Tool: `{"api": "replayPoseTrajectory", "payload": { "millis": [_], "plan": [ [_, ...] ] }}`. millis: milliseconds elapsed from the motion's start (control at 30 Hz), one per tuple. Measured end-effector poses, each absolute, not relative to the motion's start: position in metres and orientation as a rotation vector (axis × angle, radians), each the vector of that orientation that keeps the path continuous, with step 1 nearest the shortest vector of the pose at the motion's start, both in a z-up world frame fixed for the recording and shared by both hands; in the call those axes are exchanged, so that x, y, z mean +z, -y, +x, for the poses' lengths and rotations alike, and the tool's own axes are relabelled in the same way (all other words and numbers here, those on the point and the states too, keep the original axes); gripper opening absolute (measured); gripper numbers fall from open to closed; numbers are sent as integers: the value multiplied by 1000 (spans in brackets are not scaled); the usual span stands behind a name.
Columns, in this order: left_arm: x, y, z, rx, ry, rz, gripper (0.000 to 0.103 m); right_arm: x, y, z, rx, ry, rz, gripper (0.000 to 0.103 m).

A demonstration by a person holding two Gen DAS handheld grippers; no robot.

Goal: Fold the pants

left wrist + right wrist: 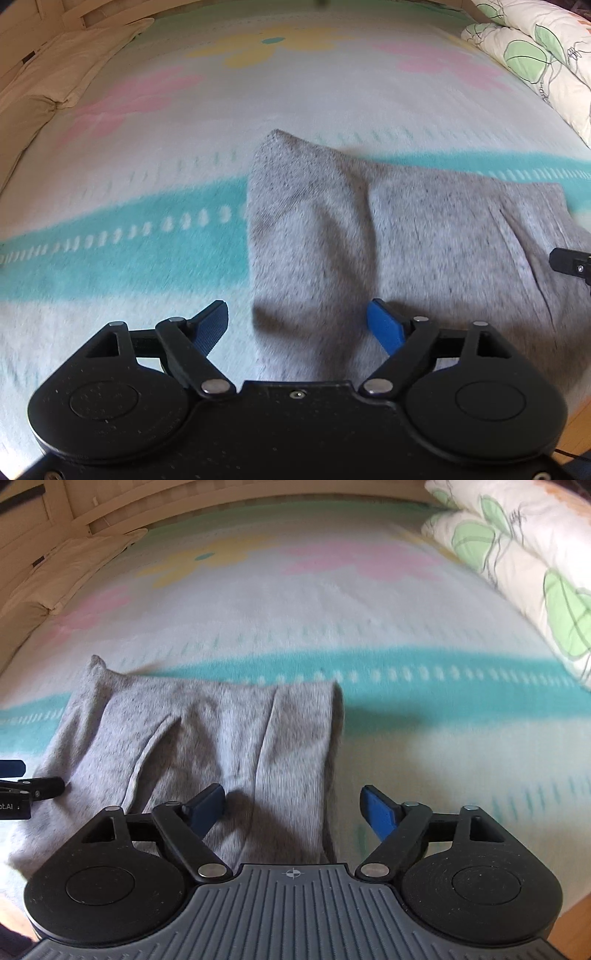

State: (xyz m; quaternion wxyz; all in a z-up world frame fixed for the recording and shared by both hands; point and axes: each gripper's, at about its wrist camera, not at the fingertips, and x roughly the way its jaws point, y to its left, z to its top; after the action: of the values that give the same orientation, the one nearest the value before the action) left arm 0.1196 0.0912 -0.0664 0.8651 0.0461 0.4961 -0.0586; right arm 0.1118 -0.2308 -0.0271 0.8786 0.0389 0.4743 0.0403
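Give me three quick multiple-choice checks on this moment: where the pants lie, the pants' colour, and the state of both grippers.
1. The pants lie on:
A. bare floor
B. the patterned blanket
C. a chair

2. The pants are:
A. heather grey
B. red
C. black

3. Both grippers are:
A. shut on cloth
B. open, holding nothing
C. out of sight

Key:
1 B, the pants rest on the blanket across its teal stripe.
2 A, speckled grey knit.
3 B, the left gripper and right gripper have spread pads that press on nothing.
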Motion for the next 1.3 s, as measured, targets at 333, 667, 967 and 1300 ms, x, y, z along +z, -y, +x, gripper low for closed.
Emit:
{"api": "replayPoseTrajectory", "payload": {
  "millis": [333, 667, 967, 1300],
  "plan": [
    [-73, -107, 121, -126, -1044, 84, 99, -48, 253, 122, 120, -1062, 311, 102],
    [-92, -126, 147, -180, -1082, -58, 103, -49, 241, 126, 165, -1044, 256, 103],
    [-103, -119, 161, -201, -1037, -59, 103, -50, 241, 126, 177, -1028, 254, 103],
    [-81, -110, 147, -232, -1026, -123, 36, -19, 225, 117, 232, -985, 230, 27]
  ]
}}
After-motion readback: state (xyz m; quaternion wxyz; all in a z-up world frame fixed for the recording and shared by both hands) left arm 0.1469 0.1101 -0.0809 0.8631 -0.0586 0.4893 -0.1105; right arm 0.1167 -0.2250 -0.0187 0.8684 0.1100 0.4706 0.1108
